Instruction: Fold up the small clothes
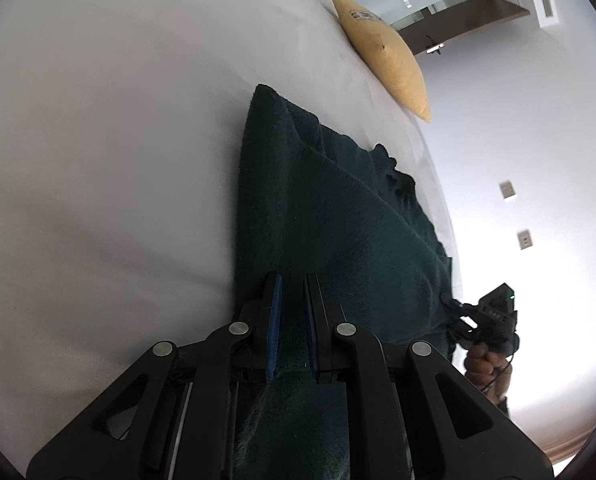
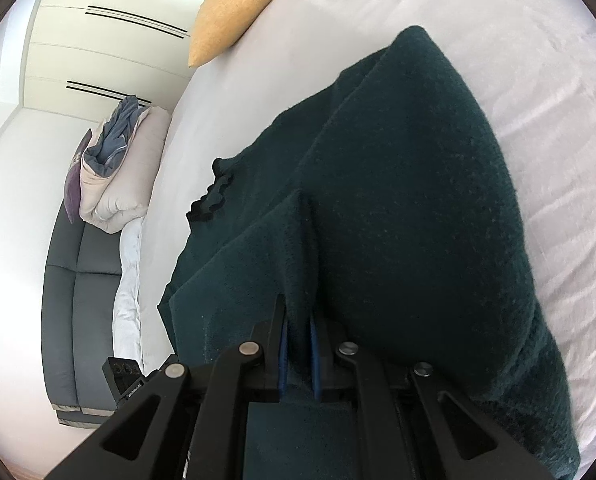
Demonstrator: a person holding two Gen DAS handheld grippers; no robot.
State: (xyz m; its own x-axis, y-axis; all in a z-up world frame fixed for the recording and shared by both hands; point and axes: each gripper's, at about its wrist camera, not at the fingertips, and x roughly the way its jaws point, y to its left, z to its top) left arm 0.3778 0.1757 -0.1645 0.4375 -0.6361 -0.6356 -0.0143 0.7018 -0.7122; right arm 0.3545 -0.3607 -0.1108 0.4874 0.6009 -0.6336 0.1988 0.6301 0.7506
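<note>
A dark green fleece garment (image 1: 330, 208) lies partly folded on the white bed sheet (image 1: 98, 140). My left gripper (image 1: 292, 284) is shut on one edge of the garment, cloth running between its blue pads. My right gripper (image 2: 298, 308) is shut on another edge of the same garment (image 2: 410, 200), with a pinched fold standing up between the pads. The right gripper also shows in the left wrist view (image 1: 458, 312), at the garment's far edge, held by a hand. A frilled black trim (image 2: 214, 196) marks the garment's edge.
A yellow cushion (image 1: 386, 52) lies at the head of the bed, also in the right wrist view (image 2: 230, 8). A grey sofa (image 2: 78, 300) with a bundled duvet and pillows (image 2: 114, 168) stands beside the bed. White wardrobes (image 2: 110, 44) stand behind it.
</note>
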